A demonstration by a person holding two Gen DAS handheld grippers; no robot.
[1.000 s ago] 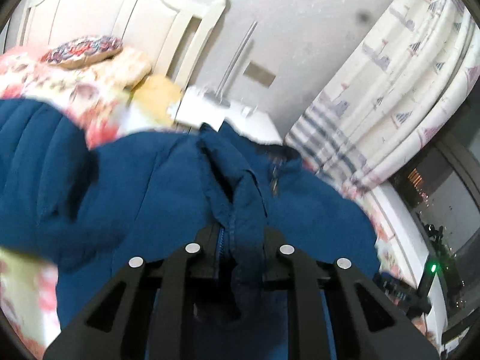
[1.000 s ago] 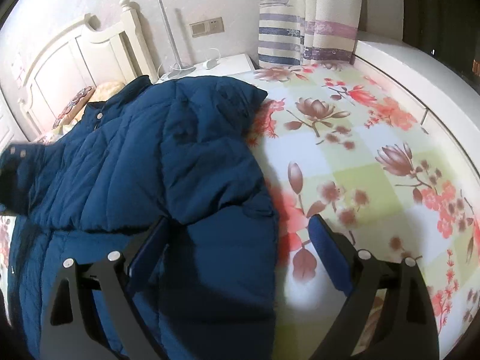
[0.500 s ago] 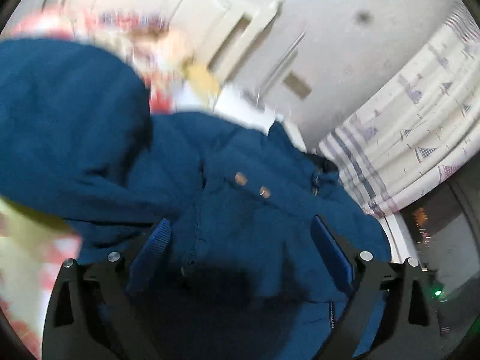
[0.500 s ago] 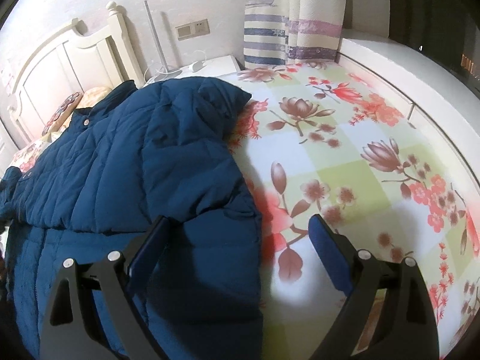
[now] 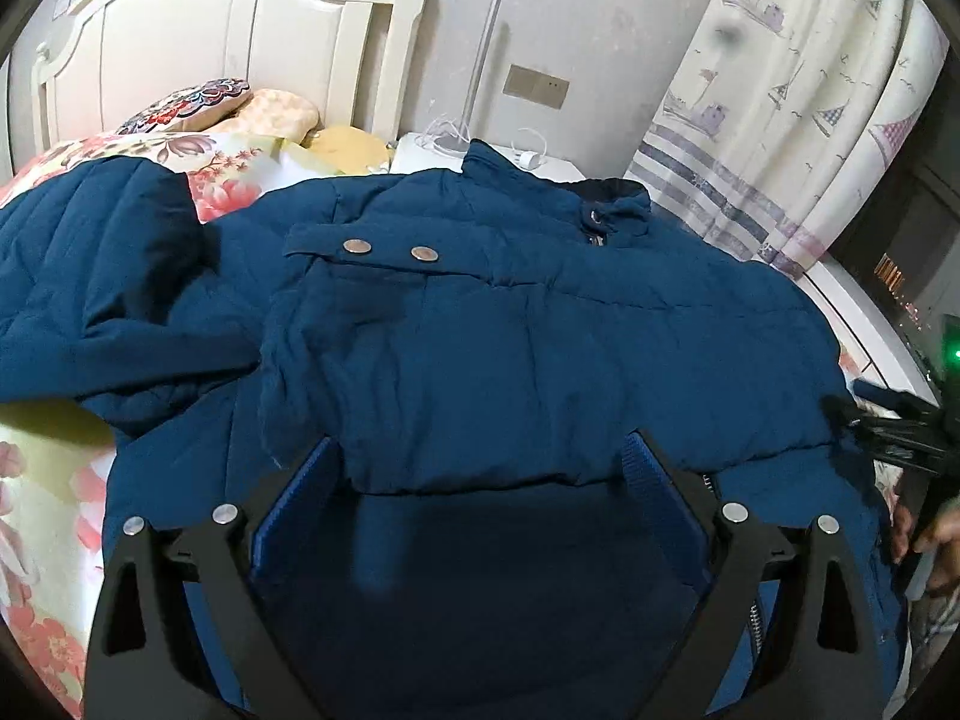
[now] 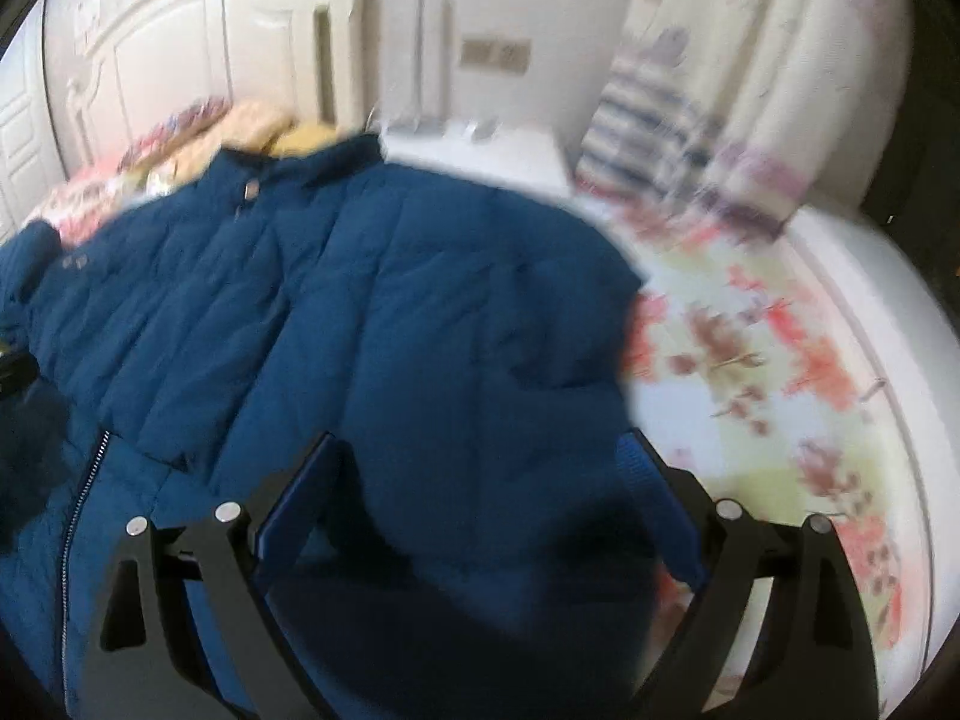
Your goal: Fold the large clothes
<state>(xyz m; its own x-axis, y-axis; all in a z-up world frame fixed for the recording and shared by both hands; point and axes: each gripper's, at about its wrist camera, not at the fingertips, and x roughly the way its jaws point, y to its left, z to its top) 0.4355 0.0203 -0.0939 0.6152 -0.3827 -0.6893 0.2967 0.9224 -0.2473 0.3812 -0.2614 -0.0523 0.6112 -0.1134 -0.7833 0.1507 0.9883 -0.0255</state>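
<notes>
Left wrist view: left tongs (image 5: pixel 480 468) have just been opening, nothing pinched, hovering over the navy quilted puffer jacket (image 5: pixel 540 324). Right tongs (image 6: pixel 480 468) gape too. Jacket lies on the floral bed sheet (image 6: pixel 780 372), sleeve folded across chest, likely released to settle.

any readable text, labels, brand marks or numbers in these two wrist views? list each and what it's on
None can be read.
Blue jacket: its two snap buttons show no legible marking, and the small mark on its chest in the right wrist view is blurred.
Curtain: printed sailboats and stripes only, no words.
Wall switch plate: no visible lettering.
Bedsheet: floral print only, blurred.
</notes>
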